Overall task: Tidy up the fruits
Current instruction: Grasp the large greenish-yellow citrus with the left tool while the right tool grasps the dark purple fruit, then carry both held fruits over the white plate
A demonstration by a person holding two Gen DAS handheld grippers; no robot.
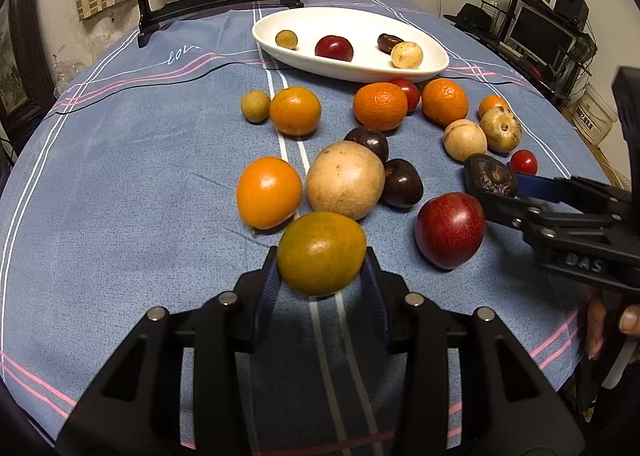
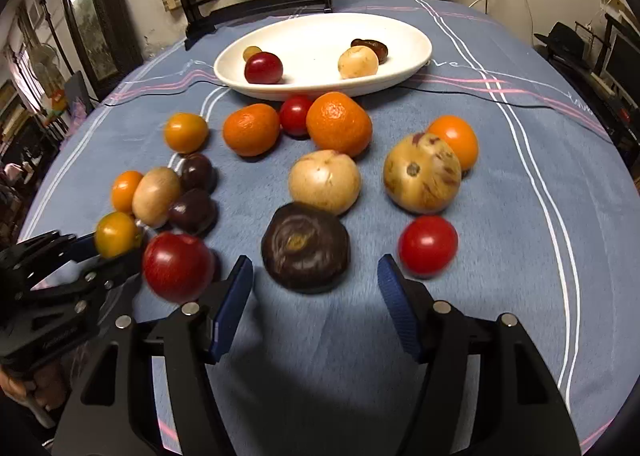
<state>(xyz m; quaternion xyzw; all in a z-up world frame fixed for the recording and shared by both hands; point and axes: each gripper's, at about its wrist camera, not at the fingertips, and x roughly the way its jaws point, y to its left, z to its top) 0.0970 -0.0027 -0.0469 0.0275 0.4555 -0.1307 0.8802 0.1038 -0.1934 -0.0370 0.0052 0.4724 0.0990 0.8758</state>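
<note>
Fruit is scattered across the blue tablecloth (image 1: 120, 176), and the sorting is judged to be at an early stage. Farthest left, the left gripper (image 1: 322, 280) is seen clamped on a greenish-orange citrus (image 1: 321, 252), which is gripped at its widest part by both blue pads so that it cannot roll free; whether it has been raised off the cloth cannot be told. Beyond it, an orange fruit (image 1: 269, 192), a large tan fruit (image 1: 345, 179) and two dark plums (image 1: 401, 183) are clustered close together, with a red plum (image 1: 450, 230) just to their right. Further right, the right gripper (image 2: 314, 276) is held with its fingers spread wide on either side of a wrinkled dark fruit (image 2: 306, 246) lying on the cloth; no contact is made yet, and the wide spread is presumably kept to clear the fruit's broad body. A cherry tomato (image 2: 428, 244) lies just beside the right finger and could be nudged. At the far edge, the white oval dish (image 1: 436, 62) is set, with four small fruits already inside, presumably as the collecting place.
</note>
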